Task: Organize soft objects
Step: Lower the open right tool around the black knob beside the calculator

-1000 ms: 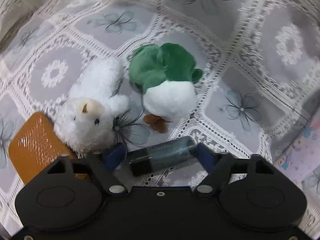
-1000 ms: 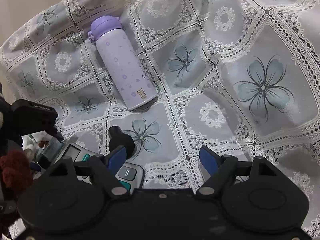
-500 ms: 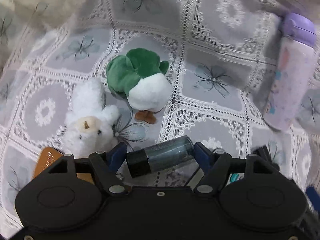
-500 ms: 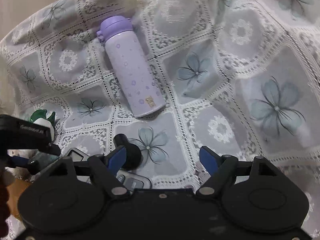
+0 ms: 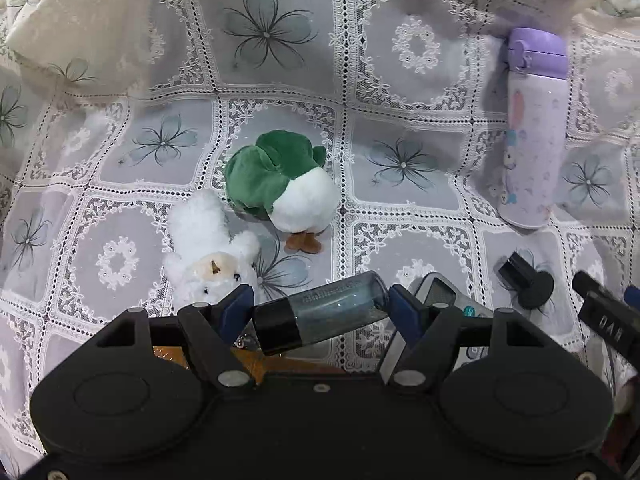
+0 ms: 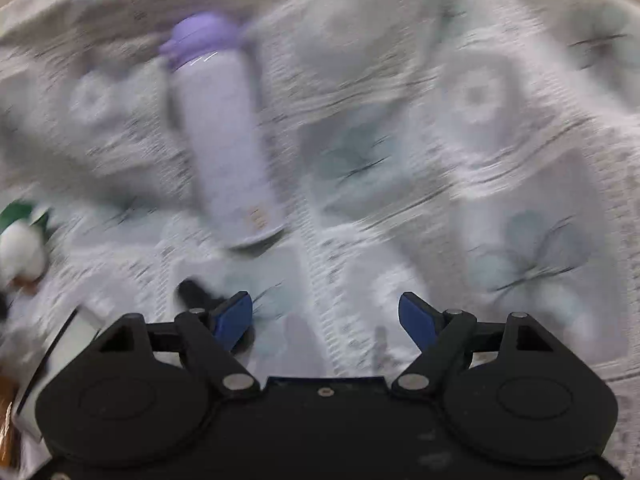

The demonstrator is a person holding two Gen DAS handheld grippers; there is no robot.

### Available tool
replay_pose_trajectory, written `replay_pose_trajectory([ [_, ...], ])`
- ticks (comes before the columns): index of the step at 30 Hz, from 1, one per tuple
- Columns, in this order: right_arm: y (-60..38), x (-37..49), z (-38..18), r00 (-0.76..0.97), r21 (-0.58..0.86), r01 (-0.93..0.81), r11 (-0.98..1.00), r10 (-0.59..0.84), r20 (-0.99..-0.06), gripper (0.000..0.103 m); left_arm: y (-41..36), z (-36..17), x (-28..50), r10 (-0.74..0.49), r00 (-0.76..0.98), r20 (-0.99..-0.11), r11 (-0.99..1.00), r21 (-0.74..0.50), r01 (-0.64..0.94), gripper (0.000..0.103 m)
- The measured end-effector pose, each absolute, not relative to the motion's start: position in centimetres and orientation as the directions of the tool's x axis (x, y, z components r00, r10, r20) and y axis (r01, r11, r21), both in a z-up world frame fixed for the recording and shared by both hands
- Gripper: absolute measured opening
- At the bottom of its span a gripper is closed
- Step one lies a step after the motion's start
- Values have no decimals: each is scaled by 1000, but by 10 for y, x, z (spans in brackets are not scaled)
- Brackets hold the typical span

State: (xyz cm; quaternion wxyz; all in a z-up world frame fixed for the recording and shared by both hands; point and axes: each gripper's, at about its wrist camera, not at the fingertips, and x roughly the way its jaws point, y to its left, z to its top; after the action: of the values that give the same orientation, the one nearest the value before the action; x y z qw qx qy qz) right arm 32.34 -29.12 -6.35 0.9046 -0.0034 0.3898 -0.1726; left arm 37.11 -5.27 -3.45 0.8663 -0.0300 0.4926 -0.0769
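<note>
since a second ago our left gripper (image 5: 320, 310) has rolled, clamping a clear black-capped bottle (image 5: 318, 312) crosswise, cap left. green plush (image 5: 280, 184) and white plush (image 5: 208, 248) lie touching on the cloth (image 5: 400, 80). right gripper (image 6: 326, 314) gapes empty.

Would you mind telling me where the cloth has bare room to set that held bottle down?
Free: between the green plush and the purple flask, and beyond both. Crowded: around the white plush, the remote and the black stand.
</note>
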Motion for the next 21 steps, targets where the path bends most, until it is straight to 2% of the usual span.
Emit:
replay_pose_trajectory([
  [3, -284, 322, -60, 639, -64, 292, 954, -245, -729, 80, -50, -35, 369, -163, 506, -847, 986, -124, 110, 69],
  [8, -254, 328, -74, 608, -16, 244, 970, -165, -776, 80, -45, -37, 365, -158, 508, -847, 987, -116, 113, 69],
  [14, -246, 353, -96, 537, 78, 315, 946, -110, -836, 80, -34, -40, 362, -153, 508, -847, 987, -112, 111, 69],
  [21, -248, 372, -103, 528, 92, 382, 919, -135, -839, 81, -31, -40, 363, -162, 519, -840, 986, -113, 124, 69],
])
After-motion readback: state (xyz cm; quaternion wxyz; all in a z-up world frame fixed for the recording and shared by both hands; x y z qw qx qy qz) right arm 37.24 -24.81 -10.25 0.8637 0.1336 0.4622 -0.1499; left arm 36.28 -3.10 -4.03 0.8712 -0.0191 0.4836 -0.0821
